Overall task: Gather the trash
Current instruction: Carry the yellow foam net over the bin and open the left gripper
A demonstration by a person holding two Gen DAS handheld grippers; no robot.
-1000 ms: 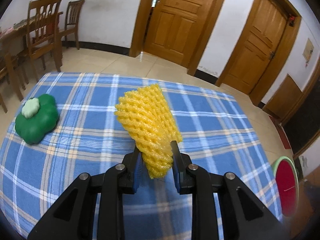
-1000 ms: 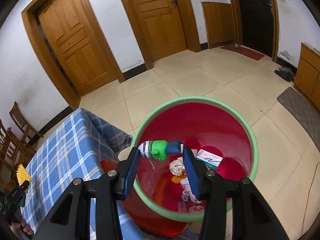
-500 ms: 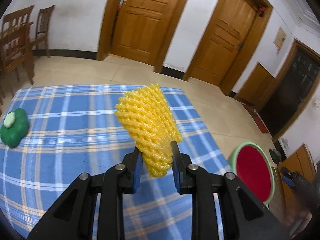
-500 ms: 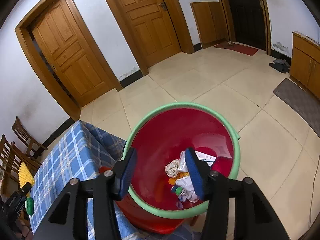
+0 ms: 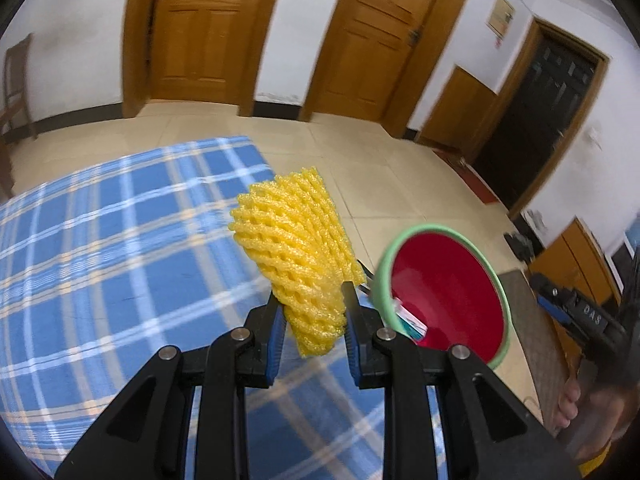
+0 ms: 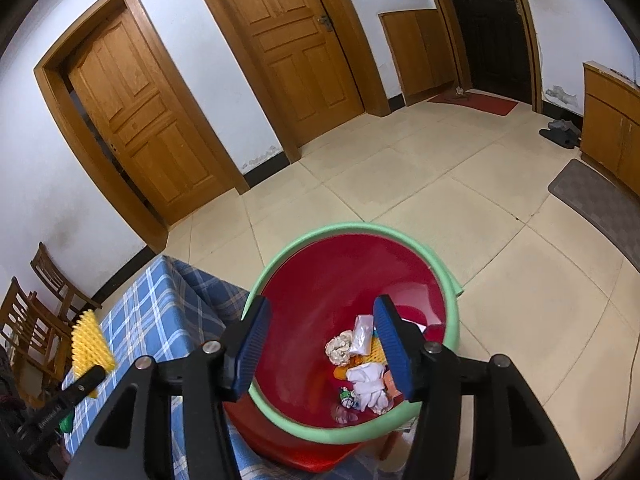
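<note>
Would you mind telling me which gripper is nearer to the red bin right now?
Right. The right gripper hangs open directly above the red bin, over the trash inside. The left gripper, clamped on the yellow foam net, is over the table beside it.

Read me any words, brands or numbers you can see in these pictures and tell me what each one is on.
"DAS": white letters on the black body of the right gripper, left wrist view.
White lettering on the left gripper body, right wrist view: too small to read.
Print on the wrappers in the red bin: too small to read.
Plaque on the wall: blurred.
</note>
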